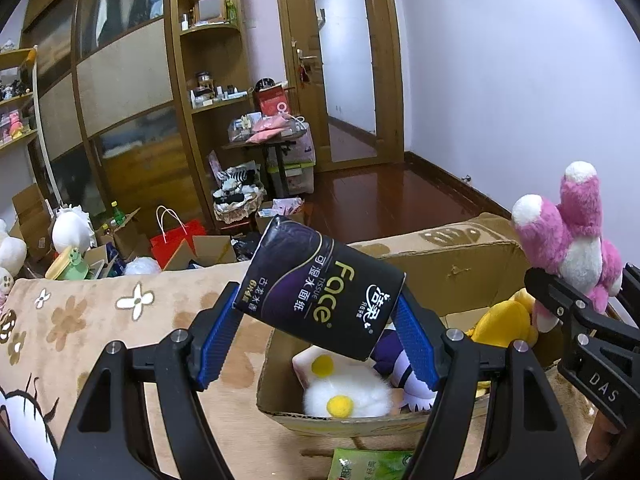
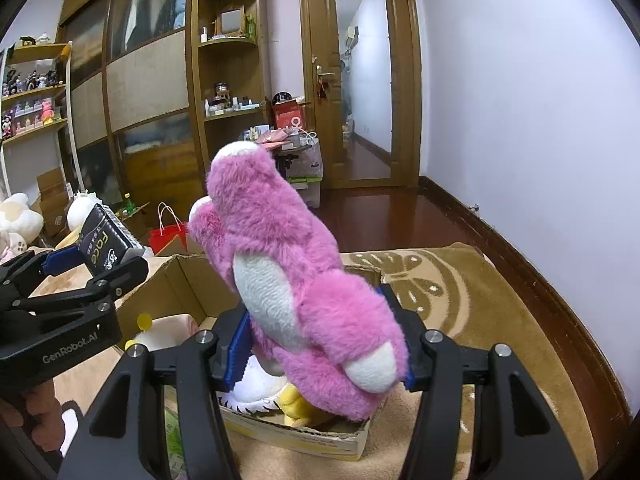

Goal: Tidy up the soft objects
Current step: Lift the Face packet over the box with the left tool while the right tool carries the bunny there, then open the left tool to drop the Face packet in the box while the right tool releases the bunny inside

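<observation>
Gripping a black tissue pack (image 1: 320,288) between its blue pads, the left gripper (image 1: 320,324) holds it above the open cardboard box (image 1: 340,420) on the beige blanket (image 1: 80,320). Just right, the right gripper (image 2: 320,340) clamps a pink plush toy (image 2: 296,272) over the same box, where white and yellow plush toys (image 1: 348,392) lie.

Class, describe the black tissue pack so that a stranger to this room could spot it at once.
Find the open cardboard box on the flower-patterned blanket. Above its near left corner, the left tongs grip a tissue pack, tilted. It is the only black, glossy thing there, lettered "Face" in gold, unlike the furry toys around it.
</observation>
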`<state>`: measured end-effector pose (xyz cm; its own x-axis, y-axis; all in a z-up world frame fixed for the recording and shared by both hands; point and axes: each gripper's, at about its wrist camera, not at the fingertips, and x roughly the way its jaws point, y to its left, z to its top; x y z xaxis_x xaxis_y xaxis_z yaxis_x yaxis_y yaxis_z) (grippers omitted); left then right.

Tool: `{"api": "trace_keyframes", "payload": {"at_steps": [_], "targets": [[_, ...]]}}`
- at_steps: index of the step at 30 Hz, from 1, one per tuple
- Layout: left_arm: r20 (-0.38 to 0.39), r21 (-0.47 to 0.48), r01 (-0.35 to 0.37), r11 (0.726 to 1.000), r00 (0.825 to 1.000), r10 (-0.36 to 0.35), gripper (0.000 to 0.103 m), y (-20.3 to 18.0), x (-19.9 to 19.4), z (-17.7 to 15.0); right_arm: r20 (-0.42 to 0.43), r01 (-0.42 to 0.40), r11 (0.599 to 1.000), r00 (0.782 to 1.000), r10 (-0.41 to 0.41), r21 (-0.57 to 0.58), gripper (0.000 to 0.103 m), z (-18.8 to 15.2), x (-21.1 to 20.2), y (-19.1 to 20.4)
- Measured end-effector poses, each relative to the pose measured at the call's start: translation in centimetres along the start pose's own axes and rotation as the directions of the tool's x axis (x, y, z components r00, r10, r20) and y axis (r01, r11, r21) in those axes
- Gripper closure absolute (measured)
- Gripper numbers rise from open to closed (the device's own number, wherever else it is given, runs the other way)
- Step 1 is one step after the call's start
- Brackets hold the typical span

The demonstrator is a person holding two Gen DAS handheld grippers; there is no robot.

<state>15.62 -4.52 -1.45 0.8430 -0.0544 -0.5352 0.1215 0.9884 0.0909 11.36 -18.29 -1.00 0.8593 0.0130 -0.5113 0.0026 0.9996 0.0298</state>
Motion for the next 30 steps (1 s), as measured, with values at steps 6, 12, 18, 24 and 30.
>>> {"api": "trace_keyframes", "payload": {"at_steps": [6, 12, 18, 24, 30], "targets": [[-0.020, -0.003, -0.017, 1.000, 1.000, 0.017, 0.030, 0.1, 1.1, 0.0, -0.022, -0.026, 1.000, 0.999, 0.025, -0.009, 0.042, -0.1, 0.9, 0.0], [-0.054, 0.008, -0.016, 1.000, 0.998, 0.016, 0.030, -0.1, 2.1, -0.4, -0.046, -0.032, 0.999, 0.998, 0.031, -0.026, 0.042, -0.7, 1.8, 0.3], [-0.073, 0.033, -0.007, 0.999, 0.997, 0.010, 0.030, -0.6, 2.9, -0.5, -0.057, -0.036, 0.999, 0.998, 0.034, -0.027, 0.042, -0.8, 2.4, 0.4], [-0.097, 0.056, 0.004, 0.998, 0.995, 0.001, 0.029, -1.0, 3.5, -0.8, -0.064, -0.054, 0.998, 0.997, 0.053, -0.011, 0.040, -1.1, 2.6, -0.1], [-0.106, 0.050, 0.008, 0.999, 0.994, -0.002, 0.014, -0.9, 3.7, -1.0, -0.074, -0.078, 0.997, 0.994, 0.078, 0.010, 0.038, -1.4, 2.9, -0.4]]}}
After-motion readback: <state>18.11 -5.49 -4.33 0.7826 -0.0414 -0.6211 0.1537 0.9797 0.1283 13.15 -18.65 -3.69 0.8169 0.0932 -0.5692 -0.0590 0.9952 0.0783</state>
